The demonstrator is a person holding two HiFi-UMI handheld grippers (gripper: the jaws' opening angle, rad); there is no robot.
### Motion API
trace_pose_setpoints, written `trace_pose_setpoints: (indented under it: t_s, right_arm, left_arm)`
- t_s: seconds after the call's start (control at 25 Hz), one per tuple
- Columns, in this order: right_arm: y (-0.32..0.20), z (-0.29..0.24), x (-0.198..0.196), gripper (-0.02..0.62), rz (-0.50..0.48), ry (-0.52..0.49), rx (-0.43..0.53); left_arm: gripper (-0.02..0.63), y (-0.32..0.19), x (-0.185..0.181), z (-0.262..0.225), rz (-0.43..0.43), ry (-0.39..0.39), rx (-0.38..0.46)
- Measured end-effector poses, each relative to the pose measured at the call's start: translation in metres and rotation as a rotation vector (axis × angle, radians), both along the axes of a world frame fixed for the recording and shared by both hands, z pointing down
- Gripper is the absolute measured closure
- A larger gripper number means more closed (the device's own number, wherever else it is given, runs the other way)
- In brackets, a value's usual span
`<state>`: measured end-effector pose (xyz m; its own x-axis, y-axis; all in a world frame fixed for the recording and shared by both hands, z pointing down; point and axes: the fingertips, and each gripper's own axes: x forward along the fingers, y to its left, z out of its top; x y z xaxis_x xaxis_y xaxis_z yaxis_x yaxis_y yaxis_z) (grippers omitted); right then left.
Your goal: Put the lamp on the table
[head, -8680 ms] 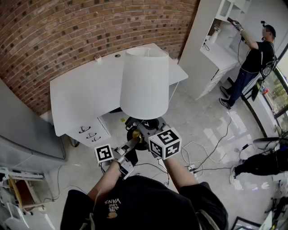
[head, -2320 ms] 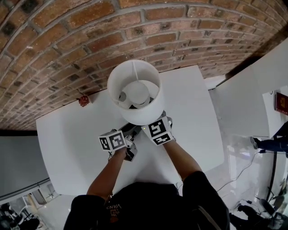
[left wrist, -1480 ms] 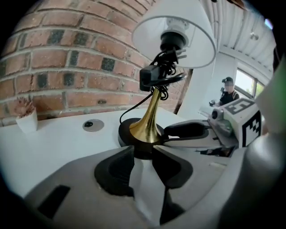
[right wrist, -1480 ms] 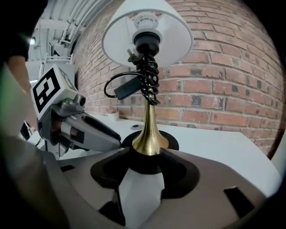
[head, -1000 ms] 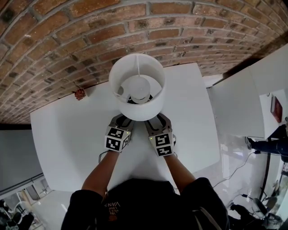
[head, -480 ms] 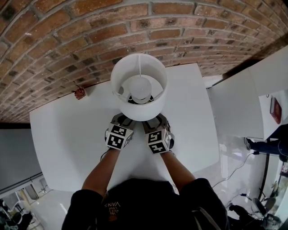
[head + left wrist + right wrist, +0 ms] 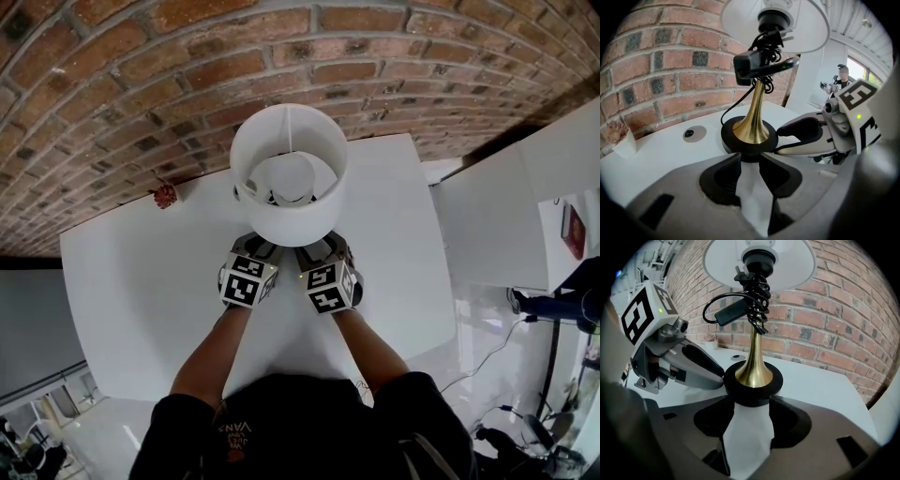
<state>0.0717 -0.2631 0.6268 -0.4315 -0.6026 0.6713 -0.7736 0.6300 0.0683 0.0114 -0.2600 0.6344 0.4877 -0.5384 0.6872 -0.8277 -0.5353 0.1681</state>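
Bright, even light; sharp; fisheye edges dark.

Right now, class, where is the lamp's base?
Centre of both gripper views: lamp base on the white table, near the brick wall, gripped by left claw and right claw.

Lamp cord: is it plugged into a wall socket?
No: the cord is coiled round the lamp stem, and its plug sticks out free from the coil.

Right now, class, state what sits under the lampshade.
Under the lampshade: bulb, socket, wound black cord, brass stem, black base. What lies beneath the base is covered.
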Motion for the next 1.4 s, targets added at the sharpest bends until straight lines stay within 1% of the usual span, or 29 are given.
trace_pose_setpoints:
  t_s: [0.52, 1.08, 1.28, 1.4]
  right_arm:
    - [-0.033, 0.001, -0.004, 0.359, -0.005, -0.004, 0.002]
    - [-0.056, 0.001, -0.008, 0.356, -0.004, -0.012, 0.010]
    - [-0.055, 0.001, -0.007, 0.362, 0.004, -0.018, 0.026]
    - [-0.053, 0.001, -0.003, 0.376, 0.025, -0.006, 0.037]
  left_arm:
    - [0.477, -0.032, -0.005, 0.000, -0.005, 0.009, 0.001]
    - [0.477, -0.055, -0.008, 0.000, -0.017, 0.024, 0.006]
    - [0.479, -0.054, -0.011, -0.001, -0.046, 0.047, 0.015]
    - [0.508, -0.054, -0.010, -0.007, -0.059, 0.044, 0.043]
